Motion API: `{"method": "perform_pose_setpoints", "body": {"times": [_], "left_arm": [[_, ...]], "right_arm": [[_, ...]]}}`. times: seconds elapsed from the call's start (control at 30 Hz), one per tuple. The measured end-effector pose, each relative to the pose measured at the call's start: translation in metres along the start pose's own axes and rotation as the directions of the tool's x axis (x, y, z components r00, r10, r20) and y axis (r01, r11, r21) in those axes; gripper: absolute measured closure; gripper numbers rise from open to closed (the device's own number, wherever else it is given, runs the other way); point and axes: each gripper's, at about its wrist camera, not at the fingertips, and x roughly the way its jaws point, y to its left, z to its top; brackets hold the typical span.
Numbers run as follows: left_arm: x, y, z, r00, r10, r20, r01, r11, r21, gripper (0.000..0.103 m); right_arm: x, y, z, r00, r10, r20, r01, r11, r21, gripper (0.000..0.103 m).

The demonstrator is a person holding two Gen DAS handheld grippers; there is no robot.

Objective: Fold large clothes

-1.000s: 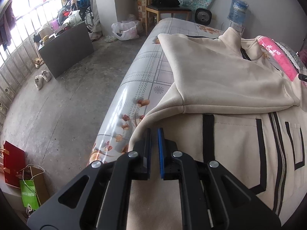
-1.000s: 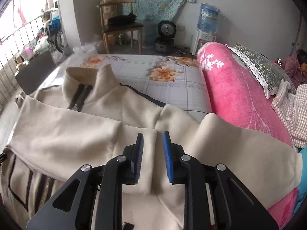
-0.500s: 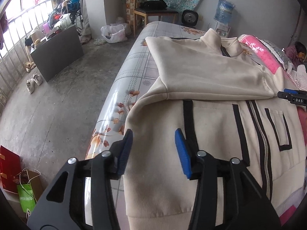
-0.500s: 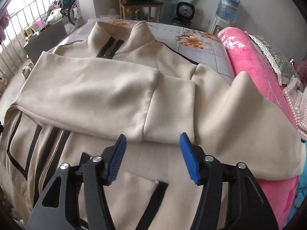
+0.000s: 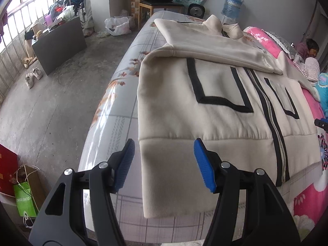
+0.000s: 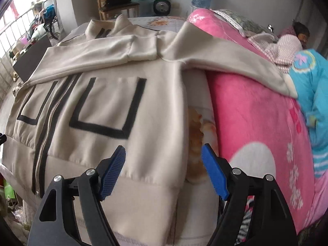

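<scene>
Left wrist view: cream zip jacket [image 5: 221,94] lies front-up on the bed [image 5: 114,110], collar at the far end, waistband hem at the near edge. Both sleeves are folded across the chest, so the body is narrowed for the next fold. Left gripper [image 5: 164,162] hangs over the hem's left corner, jaws spread; they have just been opening. The corner shows between the blue pads [image 5: 202,162] in the view, but nothing is pinched and I cannot tell whether any fabric is touched. Its place over the corner makes sense: a corner grip gives control of the whole hem edge.

Right wrist view: right gripper [image 6: 164,170] sits over the hem's right corner, jaws also wide, also just been opening, nothing held. The frame is slightly blurred. The jacket's right side edge runs beside the rolled pink blanket [image 6: 256,110], and the right sleeve end drapes onto that blanket, probably because the bed is crowded on that side. A person [image 6: 295,41] lies further back on the bed, past the blanket.

Judgement: the grippers mirror each other at the two hem corners, likely set up to grip both and carry the hem toward the collar [image 6: 106,26]. Risk: the draped sleeve end may slip out of the fold.
</scene>
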Motion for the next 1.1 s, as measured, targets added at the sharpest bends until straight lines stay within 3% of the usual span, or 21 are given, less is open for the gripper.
{"method": "perform_pose_setpoints", "body": {"times": [0.2,0.33,0.43,0.53,0.6,0.7,0.93,1.1], "left_arm": [[-0.002,0.003,-0.029,1.0,-0.01,-0.029,0.01,1.0,-0.013,0.052],[-0.007,0.006,-0.039,1.0,-0.001,-0.008,0.001,0.999,-0.035,0.058],[-0.007,0.005,-0.04,1.0,0.017,0.01,-0.016,0.999,-0.048,0.062],[-0.005,0.0,-0.04,0.999,0.045,0.026,-0.044,0.998,-0.039,0.073],[-0.005,-0.004,-0.041,0.997,0.062,0.042,-0.061,0.998,-0.024,0.079],[-0.007,-0.013,-0.041,0.994,0.088,0.062,-0.089,0.996,0.014,0.094],[-0.066,-0.018,-0.035,0.985,0.079,0.152,-0.094,0.99,0.1,0.097],[-0.095,-0.003,-0.047,0.993,0.078,0.088,-0.088,0.99,0.11,0.098]], "right_arm": [[0.004,-0.023,-0.044,0.998,0.027,-0.064,-0.02,0.994,0.108,0.029],[-0.002,-0.016,-0.051,0.998,0.043,-0.043,-0.038,0.994,0.098,0.037],[0.001,-0.007,-0.053,0.999,-0.001,-0.036,0.003,0.998,0.063,0.042],[0.002,0.006,-0.054,0.998,-0.058,-0.033,0.058,0.998,-0.007,0.061],[0.006,0.018,-0.057,0.997,-0.046,-0.056,0.043,0.998,-0.053,0.086],[0.002,0.03,-0.058,0.995,-0.099,-0.028,0.095,0.989,-0.115,0.096],[-0.077,0.028,-0.049,0.994,-0.037,0.099,0.046,0.995,-0.091,0.098],[-0.114,0.029,-0.077,0.998,0.008,0.058,-0.001,0.992,-0.122,0.098]]}}
